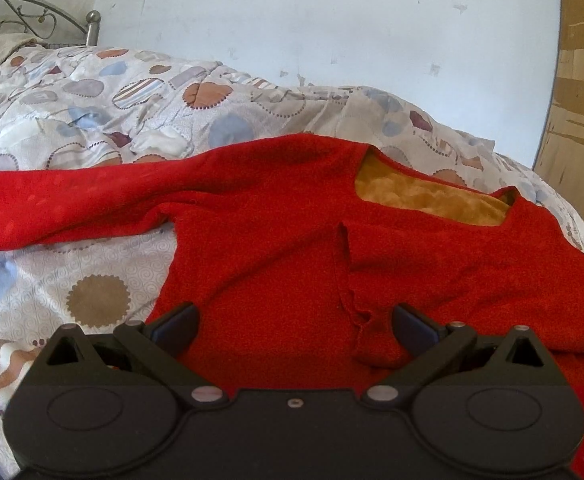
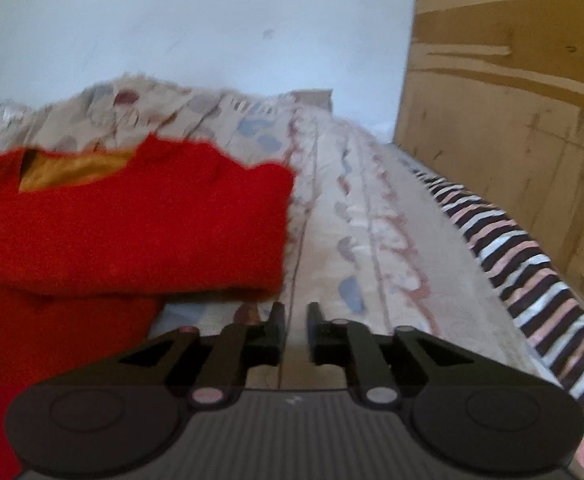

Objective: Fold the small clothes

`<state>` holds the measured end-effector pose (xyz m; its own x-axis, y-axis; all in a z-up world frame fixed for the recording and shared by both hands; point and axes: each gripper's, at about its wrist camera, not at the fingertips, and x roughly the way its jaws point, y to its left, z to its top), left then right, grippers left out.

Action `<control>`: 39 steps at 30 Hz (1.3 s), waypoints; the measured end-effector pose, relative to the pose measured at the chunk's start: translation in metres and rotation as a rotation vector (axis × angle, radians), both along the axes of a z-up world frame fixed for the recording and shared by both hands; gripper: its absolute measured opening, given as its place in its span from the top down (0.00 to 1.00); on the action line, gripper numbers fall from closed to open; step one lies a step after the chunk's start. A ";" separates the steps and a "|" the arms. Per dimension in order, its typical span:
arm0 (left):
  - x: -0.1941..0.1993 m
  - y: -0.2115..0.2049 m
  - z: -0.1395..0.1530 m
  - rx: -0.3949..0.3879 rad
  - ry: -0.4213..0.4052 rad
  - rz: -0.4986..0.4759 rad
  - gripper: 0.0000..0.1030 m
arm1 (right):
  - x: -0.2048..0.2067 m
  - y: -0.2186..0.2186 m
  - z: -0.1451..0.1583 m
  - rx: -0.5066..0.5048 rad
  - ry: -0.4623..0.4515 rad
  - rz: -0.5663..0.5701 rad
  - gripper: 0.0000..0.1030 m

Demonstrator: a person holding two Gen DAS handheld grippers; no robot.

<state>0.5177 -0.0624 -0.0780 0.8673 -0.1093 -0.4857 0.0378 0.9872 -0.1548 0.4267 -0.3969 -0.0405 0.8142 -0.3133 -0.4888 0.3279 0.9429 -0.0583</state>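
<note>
Quilted bed [image 1: 104, 216] bears red sweater [image 1: 276, 240]

A pale, bluish-white wall [image 1: 332, 20], marked with scuffs and patches of chipped paint, is catching soft daylight behind a bed. A quilt [image 1: 112, 96] printed with blue, brown and striped circles is lying rumpled across the mattress, while a curled metal headboard [image 1: 20, 16] with a round post is showing at the far left. A light wooden panel [image 2: 512, 92] with streaked grain is standing at the right, and a striped cloth [image 2: 532, 276] is running along the bed's edge beside it.
</note>
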 end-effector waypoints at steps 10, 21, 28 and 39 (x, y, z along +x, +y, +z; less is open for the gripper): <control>-0.001 0.001 0.000 -0.008 -0.005 0.000 0.01 | 0.040 0.001 -0.008 0.033 0.033 0.001 0.17; -0.028 0.043 0.028 -0.163 0.065 -0.024 0.01 | -0.018 0.006 0.027 0.090 -0.010 0.081 0.00; -0.070 0.119 0.052 -0.114 0.061 0.101 0.01 | -0.076 0.034 0.061 0.169 0.008 0.225 0.00; -0.094 0.276 0.036 -0.105 0.119 0.411 0.00 | -0.134 0.140 0.055 0.327 0.003 0.455 0.00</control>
<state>0.4238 0.2133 -0.0418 0.7879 0.1792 -0.5891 -0.3793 0.8950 -0.2350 0.2927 -0.2568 0.0149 0.8303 0.2377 -0.5040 -0.1160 0.9584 0.2609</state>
